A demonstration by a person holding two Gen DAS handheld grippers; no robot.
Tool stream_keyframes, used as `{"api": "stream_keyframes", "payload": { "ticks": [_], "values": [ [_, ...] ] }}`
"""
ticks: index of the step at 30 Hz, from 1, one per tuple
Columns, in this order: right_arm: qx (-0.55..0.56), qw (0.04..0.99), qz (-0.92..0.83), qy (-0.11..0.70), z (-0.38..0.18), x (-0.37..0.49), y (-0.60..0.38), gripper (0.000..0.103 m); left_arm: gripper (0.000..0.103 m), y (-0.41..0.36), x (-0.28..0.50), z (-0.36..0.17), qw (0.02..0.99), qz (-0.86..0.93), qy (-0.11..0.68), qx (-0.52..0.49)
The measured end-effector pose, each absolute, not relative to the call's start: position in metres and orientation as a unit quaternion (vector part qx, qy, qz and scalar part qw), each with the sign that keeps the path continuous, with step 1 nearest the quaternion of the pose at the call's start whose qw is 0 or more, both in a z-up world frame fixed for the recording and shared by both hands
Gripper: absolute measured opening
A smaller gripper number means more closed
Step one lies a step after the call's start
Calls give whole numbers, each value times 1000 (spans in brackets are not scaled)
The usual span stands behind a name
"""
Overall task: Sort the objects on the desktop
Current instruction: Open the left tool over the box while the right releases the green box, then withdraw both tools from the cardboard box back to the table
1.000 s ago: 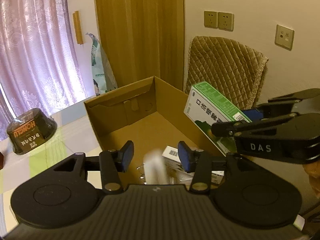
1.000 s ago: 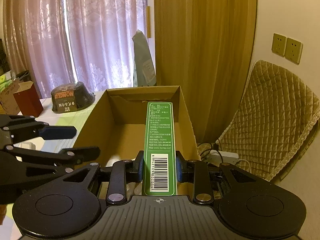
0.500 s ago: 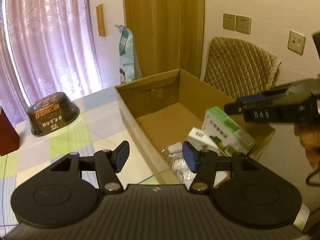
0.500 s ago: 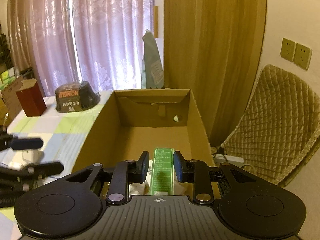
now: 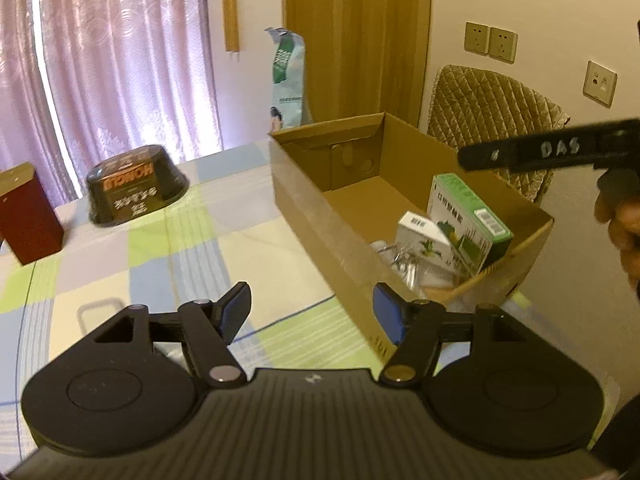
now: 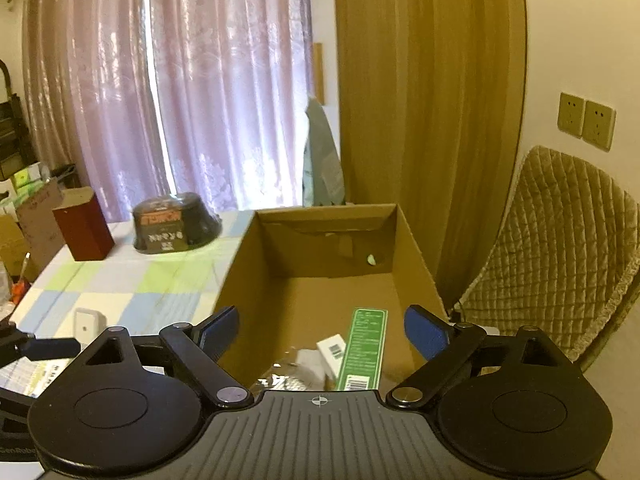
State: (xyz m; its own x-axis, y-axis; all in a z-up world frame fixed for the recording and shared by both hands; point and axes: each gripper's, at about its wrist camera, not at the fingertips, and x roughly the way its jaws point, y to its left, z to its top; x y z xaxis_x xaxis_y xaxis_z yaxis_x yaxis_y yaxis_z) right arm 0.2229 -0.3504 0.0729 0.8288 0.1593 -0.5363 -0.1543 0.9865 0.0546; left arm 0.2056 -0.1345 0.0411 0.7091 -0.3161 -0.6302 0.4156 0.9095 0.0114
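Observation:
An open cardboard box (image 5: pixel 320 204) (image 6: pixel 320 292) stands at the table's right edge. Inside it lie a green and white carton (image 5: pixel 468 216) (image 6: pixel 364 344), a smaller white carton (image 5: pixel 424 236) (image 6: pixel 332 348) and some clear plastic wrap (image 5: pixel 400 260). My left gripper (image 5: pixel 312 312) is open and holds nothing, above the checked tablecloth just left of the box's near corner. My right gripper (image 6: pixel 322 330) hangs open above the box's near end, the green carton lying free below it. In the left wrist view the right gripper (image 5: pixel 548 152) shows as a black bar over the box's right wall.
A black bowl-shaped noodle tub (image 5: pixel 136 188) (image 6: pixel 176 228) and a dark red box (image 5: pixel 28 216) (image 6: pixel 84 228) stand at the table's far left. A small white object (image 6: pixel 86 324) lies on the cloth. A quilted chair (image 6: pixel 560 248) is right of the box; a tall bag (image 5: pixel 288 80) is behind it.
The right gripper opened and let the green carton drop into the box, then rose. The left gripper released a small white item into the box and pulled back left over the table.

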Motion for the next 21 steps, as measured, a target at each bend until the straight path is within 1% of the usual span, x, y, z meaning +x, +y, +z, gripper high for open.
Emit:
{"api": "stream_keyframes", "payload": {
  "ticks": [3,5,13,21],
  "values": [
    [6,956,89,279,75,212,-341,92,65,-117,192,38,922,-190,329,74],
    [8,956,94,279,76,204,-334,92,68,-104,181,34,922,-182,332,75],
    [20,950,141,279,69,171,-287,92,69,-43,145,10,918,-136,365,77],
    [-13,928,207,309,38,152,-222,92,70,10,127,-3,924,-81,369,65]
  ]
}}
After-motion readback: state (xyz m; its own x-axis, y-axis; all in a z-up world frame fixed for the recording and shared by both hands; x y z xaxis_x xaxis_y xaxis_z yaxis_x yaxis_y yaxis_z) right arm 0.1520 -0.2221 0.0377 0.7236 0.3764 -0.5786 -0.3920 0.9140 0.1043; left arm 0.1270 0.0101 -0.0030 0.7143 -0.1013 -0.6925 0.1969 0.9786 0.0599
